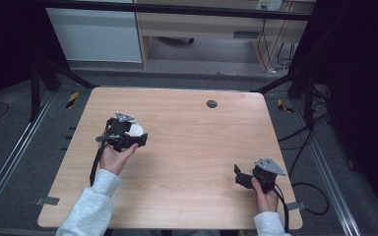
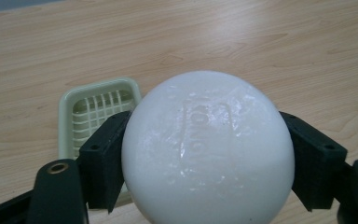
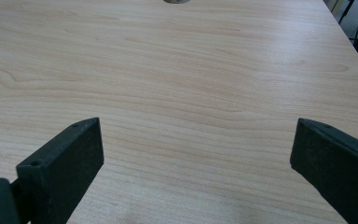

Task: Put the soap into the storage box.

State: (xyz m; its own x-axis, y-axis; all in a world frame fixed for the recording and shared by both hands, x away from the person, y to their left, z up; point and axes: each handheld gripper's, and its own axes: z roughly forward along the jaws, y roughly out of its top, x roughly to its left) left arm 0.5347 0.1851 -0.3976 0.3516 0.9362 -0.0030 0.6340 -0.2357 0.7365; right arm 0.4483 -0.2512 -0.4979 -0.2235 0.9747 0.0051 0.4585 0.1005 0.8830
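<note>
The left gripper (image 2: 207, 154) had its two black fingers (image 2: 103, 158) clamped on a white ball (image 2: 207, 149), one finger pressed against each side of it. The ball bulged up and forward between them, and raised lettering showed faintly on its glossy face. Behind the left-hand finger, on the wooden counter (image 2: 270, 42), lay a small pale green basket (image 2: 98, 109) with a slotted bottom; its near corner was hidden behind that finger and the ball, so whether ball and basket touched could not be told.

From the high view, the left gripper (image 1: 137, 133) sat over the left half of the counter (image 1: 187, 152), held by the person's left hand (image 1: 114, 157) in a light grey sleeve (image 1: 91, 206), and the ball (image 1: 136, 130) showed as a white spot between the fingers.

The right gripper (image 1: 237, 173) was held low near the counter's right front corner, well apart from the ball. Its fingers (image 3: 65, 158) stood wide apart and released, with bare counter between them. A small dark round cap (image 1: 211, 103) sat in the counter well beyond both grippers.
</note>
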